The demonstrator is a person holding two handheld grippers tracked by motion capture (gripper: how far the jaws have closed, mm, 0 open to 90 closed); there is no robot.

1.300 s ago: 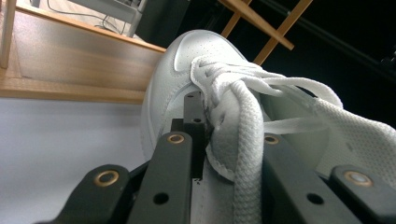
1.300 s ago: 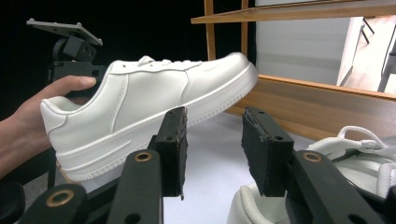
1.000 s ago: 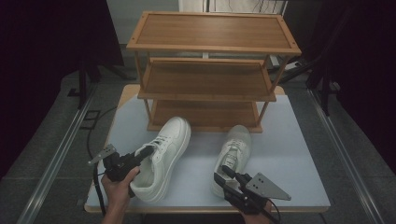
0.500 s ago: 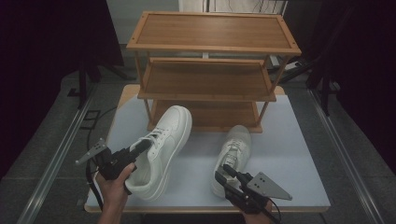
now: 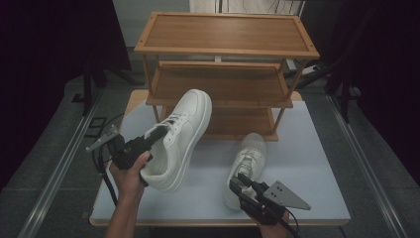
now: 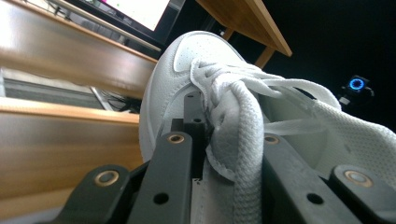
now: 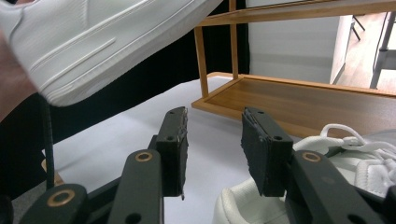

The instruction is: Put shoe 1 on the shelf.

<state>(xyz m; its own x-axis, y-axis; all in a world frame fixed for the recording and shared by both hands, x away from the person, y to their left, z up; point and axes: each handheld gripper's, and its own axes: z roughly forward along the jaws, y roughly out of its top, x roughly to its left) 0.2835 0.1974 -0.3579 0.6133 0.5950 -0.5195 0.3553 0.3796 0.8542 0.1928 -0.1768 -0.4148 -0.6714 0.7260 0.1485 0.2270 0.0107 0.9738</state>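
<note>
The left gripper (image 5: 154,135) is clamped on the tongue and laces of the left shoe (image 5: 181,139), held off the table (image 5: 208,196) with its toe pointing ahead at the rack's middle shelf (image 5: 218,87). The right gripper (image 5: 237,182) stands open, unloaded, at the heel of the right shoe (image 5: 247,158).

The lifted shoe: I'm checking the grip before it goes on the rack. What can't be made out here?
- Left tongs, left gripper view: the pads are buried in the lifted shoe's tongue and laces, so the contact is hidden.
- High view: the hand covers that shoe's heel.
- Right gripper view: the second shoe is cut off by the edge and the right tongs.
</note>
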